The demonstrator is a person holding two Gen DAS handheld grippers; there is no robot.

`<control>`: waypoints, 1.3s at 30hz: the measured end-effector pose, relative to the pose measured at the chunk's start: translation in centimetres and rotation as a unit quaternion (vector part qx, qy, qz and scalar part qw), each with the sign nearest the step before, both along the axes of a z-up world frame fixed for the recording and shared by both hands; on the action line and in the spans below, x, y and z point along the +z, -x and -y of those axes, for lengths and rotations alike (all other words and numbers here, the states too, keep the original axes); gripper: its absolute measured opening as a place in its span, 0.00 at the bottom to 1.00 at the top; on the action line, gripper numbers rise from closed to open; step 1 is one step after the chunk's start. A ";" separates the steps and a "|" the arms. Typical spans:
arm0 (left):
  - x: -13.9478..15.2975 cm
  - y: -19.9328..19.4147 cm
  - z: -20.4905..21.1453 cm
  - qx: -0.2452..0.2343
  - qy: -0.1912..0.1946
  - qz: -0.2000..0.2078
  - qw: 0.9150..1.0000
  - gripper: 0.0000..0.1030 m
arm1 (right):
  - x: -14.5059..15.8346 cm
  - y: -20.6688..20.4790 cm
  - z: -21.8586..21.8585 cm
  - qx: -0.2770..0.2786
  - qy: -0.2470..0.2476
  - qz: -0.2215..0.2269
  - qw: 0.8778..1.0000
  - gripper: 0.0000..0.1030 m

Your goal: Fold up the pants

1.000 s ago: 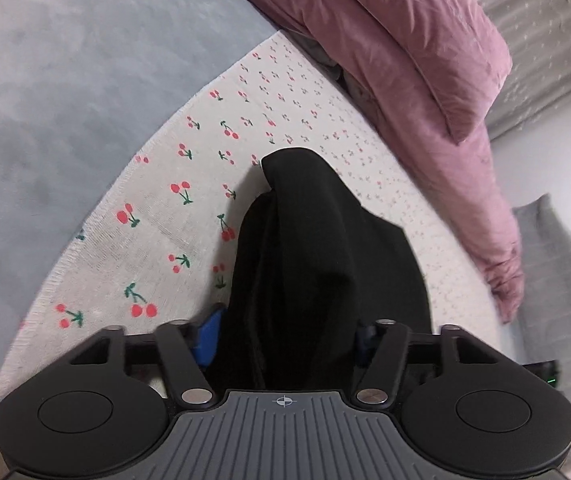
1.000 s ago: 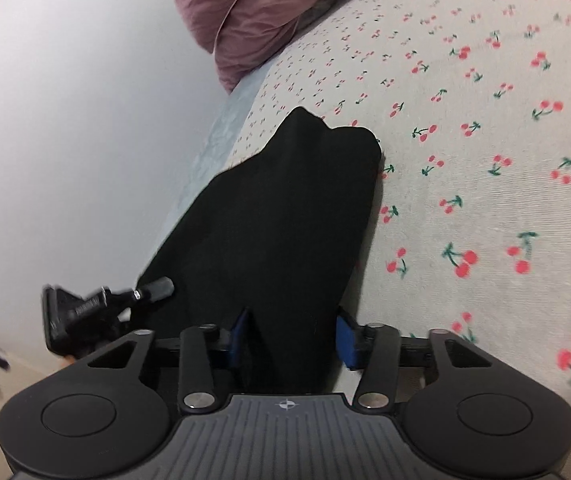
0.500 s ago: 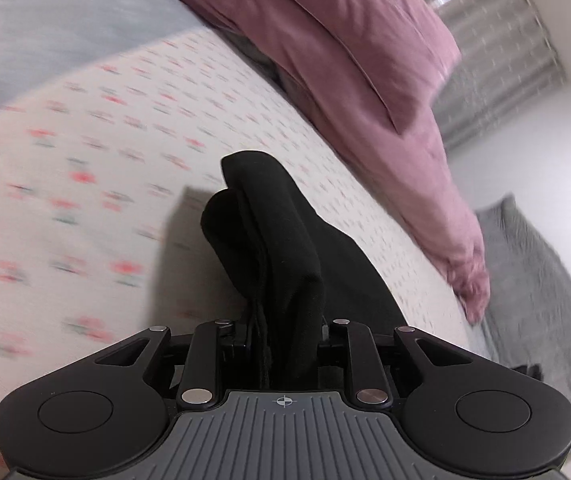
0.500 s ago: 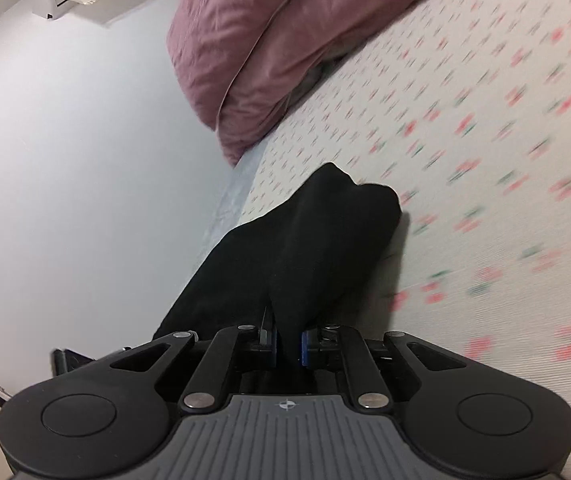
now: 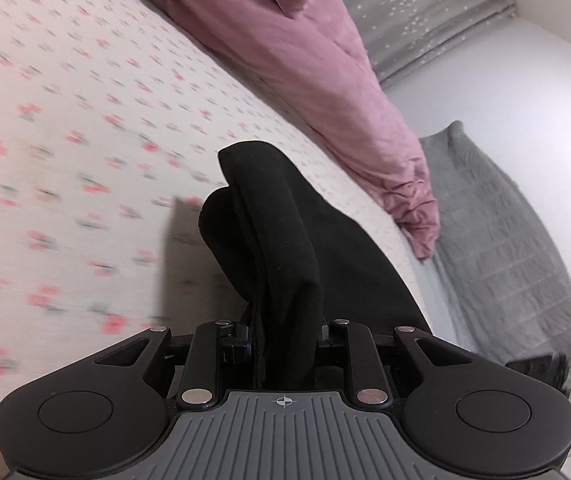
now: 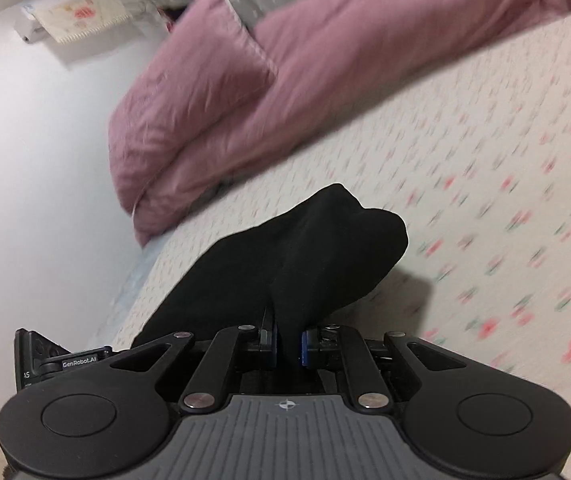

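Note:
The black pants (image 5: 285,240) lie on a cherry-print bed sheet (image 5: 65,140). My left gripper (image 5: 285,340) is shut on a bunched edge of the pants and holds it lifted off the sheet; the cloth hides the fingertips. In the right wrist view my right gripper (image 6: 288,344) is shut on another edge of the same pants (image 6: 305,248), with blue pads (image 6: 306,346) pressing the cloth. The fabric rises from each gripper in a raised fold, then drops back to the sheet (image 6: 485,200).
A pink duvet (image 5: 305,60) lies along the far side of the bed, and shows with a pillow in the right wrist view (image 6: 213,92). A grey quilted blanket (image 5: 505,240) hangs at the right. The other gripper's body (image 6: 57,360) shows at lower left. White wall behind.
Both grippers closed on the pants edges a second ago and have since lifted them. Both views have tilted up and swung toward the pink duvet; the cloth is bunched higher.

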State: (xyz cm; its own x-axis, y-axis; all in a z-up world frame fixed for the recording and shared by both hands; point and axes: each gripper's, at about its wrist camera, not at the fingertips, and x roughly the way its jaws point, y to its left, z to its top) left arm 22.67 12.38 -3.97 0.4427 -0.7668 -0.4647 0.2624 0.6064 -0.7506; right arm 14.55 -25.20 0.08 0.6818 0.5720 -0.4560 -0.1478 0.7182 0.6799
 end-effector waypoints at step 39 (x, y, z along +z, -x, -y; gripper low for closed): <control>2.9 6.3 1.8 -0.023 -0.094 0.040 0.995 0.07 | -2.6 3.9 4.0 -0.003 -0.004 -0.111 0.994 0.23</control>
State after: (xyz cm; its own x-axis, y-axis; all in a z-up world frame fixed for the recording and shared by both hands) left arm 16.36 10.61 -1.08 0.4505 -0.6904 -0.5661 0.3478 0.7197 -0.6009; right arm 10.61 -29.23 -2.55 0.5682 0.5726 -0.5910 0.0113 0.7127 0.7014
